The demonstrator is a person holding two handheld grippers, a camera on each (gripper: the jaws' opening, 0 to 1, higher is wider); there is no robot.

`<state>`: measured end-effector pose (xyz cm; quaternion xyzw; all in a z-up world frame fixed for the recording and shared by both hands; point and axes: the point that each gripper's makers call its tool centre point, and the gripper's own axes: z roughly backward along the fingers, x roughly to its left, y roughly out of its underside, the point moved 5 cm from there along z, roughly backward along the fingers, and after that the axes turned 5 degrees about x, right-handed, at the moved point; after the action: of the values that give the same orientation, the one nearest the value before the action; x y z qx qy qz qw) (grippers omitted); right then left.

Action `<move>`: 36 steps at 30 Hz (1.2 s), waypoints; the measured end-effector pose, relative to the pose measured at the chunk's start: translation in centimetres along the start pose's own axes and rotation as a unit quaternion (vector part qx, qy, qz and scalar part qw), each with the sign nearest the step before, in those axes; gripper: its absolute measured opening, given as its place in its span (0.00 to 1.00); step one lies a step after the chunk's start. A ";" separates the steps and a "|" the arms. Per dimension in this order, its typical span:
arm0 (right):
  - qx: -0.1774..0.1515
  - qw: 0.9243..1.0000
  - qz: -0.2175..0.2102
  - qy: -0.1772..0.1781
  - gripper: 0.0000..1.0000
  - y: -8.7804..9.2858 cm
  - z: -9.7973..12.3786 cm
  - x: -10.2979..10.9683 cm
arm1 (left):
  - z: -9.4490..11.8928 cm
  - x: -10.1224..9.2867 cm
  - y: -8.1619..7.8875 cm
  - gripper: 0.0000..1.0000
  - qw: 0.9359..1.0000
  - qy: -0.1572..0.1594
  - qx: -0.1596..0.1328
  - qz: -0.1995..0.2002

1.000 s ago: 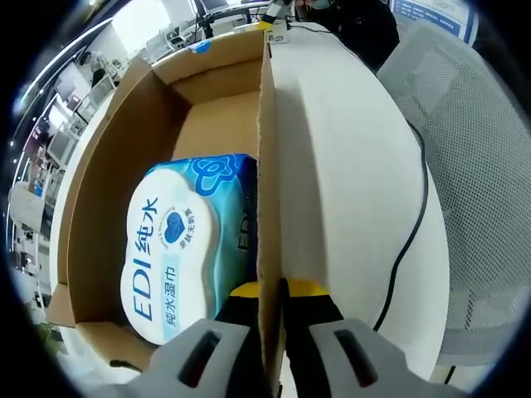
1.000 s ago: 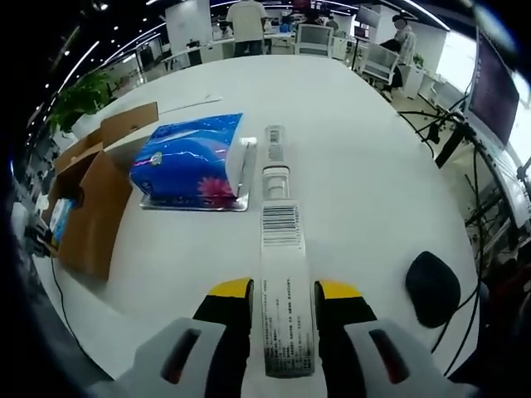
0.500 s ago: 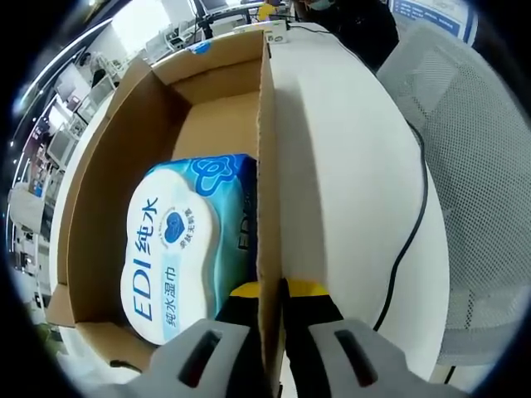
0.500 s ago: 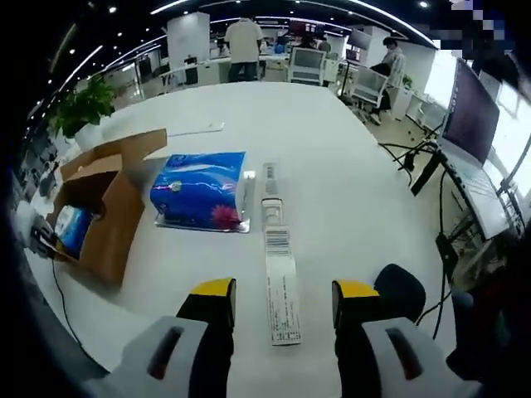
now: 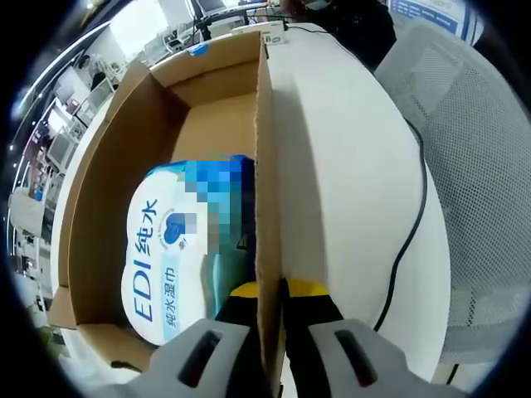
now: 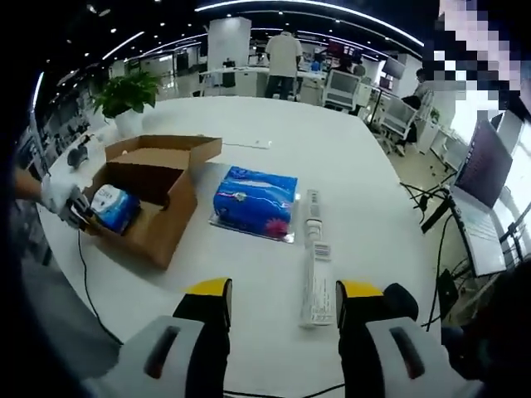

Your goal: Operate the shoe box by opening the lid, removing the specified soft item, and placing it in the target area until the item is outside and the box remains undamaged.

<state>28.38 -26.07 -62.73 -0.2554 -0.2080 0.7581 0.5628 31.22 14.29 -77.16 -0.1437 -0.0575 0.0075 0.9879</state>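
Left gripper (image 5: 270,292): jaws pressed onto the near edge of the box wall (image 5: 264,166), one yellow tip inside, one outside. Just left of the jaws, inside the box (image 5: 99,191), lies the wipes pack (image 5: 170,249), white and blue, flat on the box floor, its right side against the pinched wall. Beyond the pack, bare cardboard floor to the far wall. Right of the wall, white table (image 5: 340,157); a black cable (image 5: 411,224) runs along its right edge, with a mesh chair (image 5: 473,166) past that.

Right gripper (image 6: 280,292): jaws spread, holding nothing, hovering above the table. Just ahead, slightly right of centre, a white tube (image 6: 316,269) lies lengthwise. Beyond and left of it, a blue tissue pack (image 6: 254,201) on a clear sheet. Farther left, the open box, lid flap folded back, wipes pack inside at its left end, where the left gripper meets it. A potted plant (image 6: 126,93) stands far left; a person (image 6: 284,56) stands far off.
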 end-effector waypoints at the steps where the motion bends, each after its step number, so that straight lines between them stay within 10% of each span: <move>1: -0.001 1.000 0.002 0.001 0.49 -0.1 0.3 0.2 | 0.0 0.0 0.0 0.02 1.000 0.000 0.000 -0.001; 16: -0.073 0.997 -0.001 -0.028 0.45 -1.4 2.7 6.2 | 0.1 0.2 0.1 0.02 1.000 -0.001 0.000 0.002; 36: -0.078 0.976 0.174 -0.103 0.50 -4.2 4.4 12.9 | 0.3 0.1 0.0 0.02 1.000 -0.002 -0.001 0.000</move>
<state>25.75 -12.61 -58.76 -0.2518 -0.2758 0.8481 0.3759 31.32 14.41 -76.88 -0.1446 -0.0598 0.0079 0.9877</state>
